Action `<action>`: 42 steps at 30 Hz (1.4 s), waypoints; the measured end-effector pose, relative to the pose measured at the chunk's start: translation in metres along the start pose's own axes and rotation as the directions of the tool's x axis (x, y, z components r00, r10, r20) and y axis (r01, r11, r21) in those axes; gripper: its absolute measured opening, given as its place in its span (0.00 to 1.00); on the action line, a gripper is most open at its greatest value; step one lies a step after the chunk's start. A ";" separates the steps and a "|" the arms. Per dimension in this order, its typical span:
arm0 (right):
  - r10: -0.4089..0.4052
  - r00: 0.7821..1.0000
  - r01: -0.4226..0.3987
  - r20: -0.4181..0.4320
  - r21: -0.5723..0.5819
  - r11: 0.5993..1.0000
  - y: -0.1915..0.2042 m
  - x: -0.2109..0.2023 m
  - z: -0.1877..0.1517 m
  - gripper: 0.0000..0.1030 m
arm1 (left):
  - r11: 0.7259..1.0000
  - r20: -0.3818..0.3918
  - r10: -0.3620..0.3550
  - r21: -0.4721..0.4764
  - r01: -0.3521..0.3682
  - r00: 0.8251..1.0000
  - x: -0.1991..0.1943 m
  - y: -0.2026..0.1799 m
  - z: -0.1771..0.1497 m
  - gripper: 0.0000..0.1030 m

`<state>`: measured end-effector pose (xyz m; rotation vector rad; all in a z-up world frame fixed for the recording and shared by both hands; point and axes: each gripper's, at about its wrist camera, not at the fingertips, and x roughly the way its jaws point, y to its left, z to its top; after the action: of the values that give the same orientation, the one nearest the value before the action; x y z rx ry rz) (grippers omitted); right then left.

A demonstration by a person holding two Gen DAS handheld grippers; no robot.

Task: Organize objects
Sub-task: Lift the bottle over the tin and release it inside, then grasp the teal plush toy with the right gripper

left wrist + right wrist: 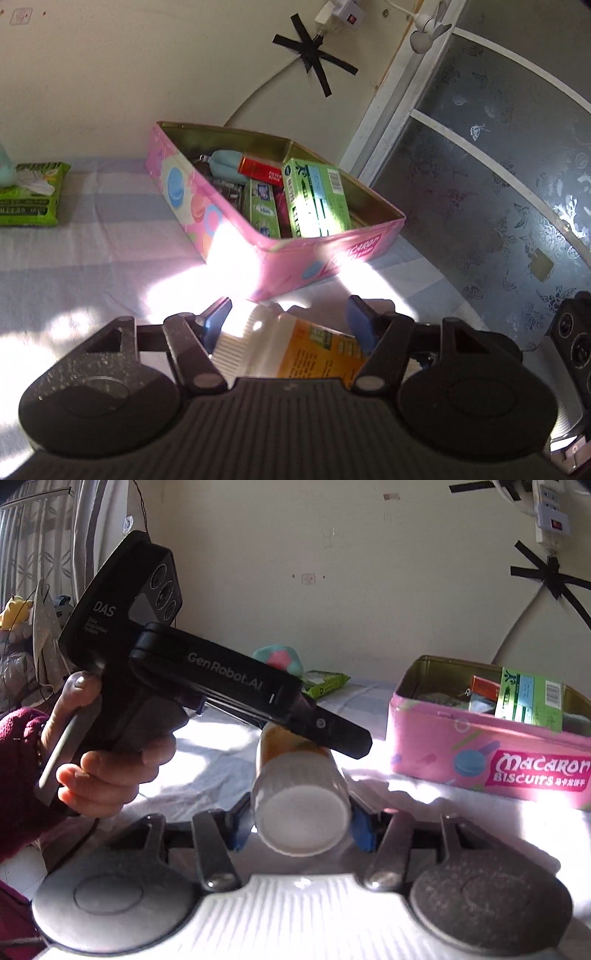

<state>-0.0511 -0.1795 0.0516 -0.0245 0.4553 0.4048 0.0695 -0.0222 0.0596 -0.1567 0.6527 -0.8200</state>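
A white-capped bottle with an orange label [295,347] lies sideways between the fingers of both grippers. In the left wrist view my left gripper [288,317] holds the bottle's body, with blue pads on either side. In the right wrist view my right gripper [301,819] grips the white cap [301,819] end-on; the left gripper [332,734] reaches in from the left over the bottle [280,742]. A pink macaron biscuit tin [236,236], open, holds green boxes [317,199], a red box and a blue item; it sits just beyond the bottle [480,746].
A green wipes packet [29,192] lies at the left on the striped blue-and-white cloth [92,251]. A patterned glass door [480,184] stands at the right. A cream wall with black tape and a cable is behind. A colourful soft ball [279,657] sits behind the left gripper.
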 end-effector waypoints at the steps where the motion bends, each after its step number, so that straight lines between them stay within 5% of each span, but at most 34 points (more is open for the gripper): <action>1: -0.008 0.999 0.008 0.036 -0.003 1.000 -0.003 -0.004 0.008 0.50 | 1.000 0.022 -0.003 0.015 0.003 1.000 -0.002 -0.004 0.011 0.67; 8: -0.162 0.968 0.173 0.193 -0.046 0.984 -0.035 0.008 0.055 0.50 | 0.988 0.116 0.028 0.146 -0.045 0.993 0.039 -0.024 0.088 0.72; 15: -0.335 0.938 0.340 0.091 -0.039 0.940 -0.086 0.078 0.059 0.50 | 0.973 0.085 0.196 0.108 -0.204 0.977 0.126 0.003 0.113 0.75; 19: -0.280 0.956 0.273 0.083 0.084 0.958 -0.109 0.085 0.051 0.64 | 0.974 0.098 0.226 -0.004 -0.226 0.969 0.126 0.019 0.109 0.75; 27: -0.248 0.966 0.236 0.070 0.146 0.961 -0.111 0.074 0.046 0.64 | 0.946 0.162 0.321 -0.101 -0.308 0.933 0.079 0.023 0.090 0.81; 35: -0.242 0.967 0.227 0.083 0.158 0.961 -0.093 0.055 0.047 0.64 | 0.890 0.139 0.456 -0.085 -0.448 0.879 0.030 0.025 0.058 0.81; 42: -0.201 0.973 0.189 0.117 0.104 0.976 -0.051 0.038 0.051 0.65 | 0.791 0.066 0.607 -0.139 -0.595 0.792 -0.018 0.078 0.023 0.82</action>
<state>0.0208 -0.2063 0.0774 0.0454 0.3412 0.1900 0.1229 0.0418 0.0573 -0.0822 0.5964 -0.1498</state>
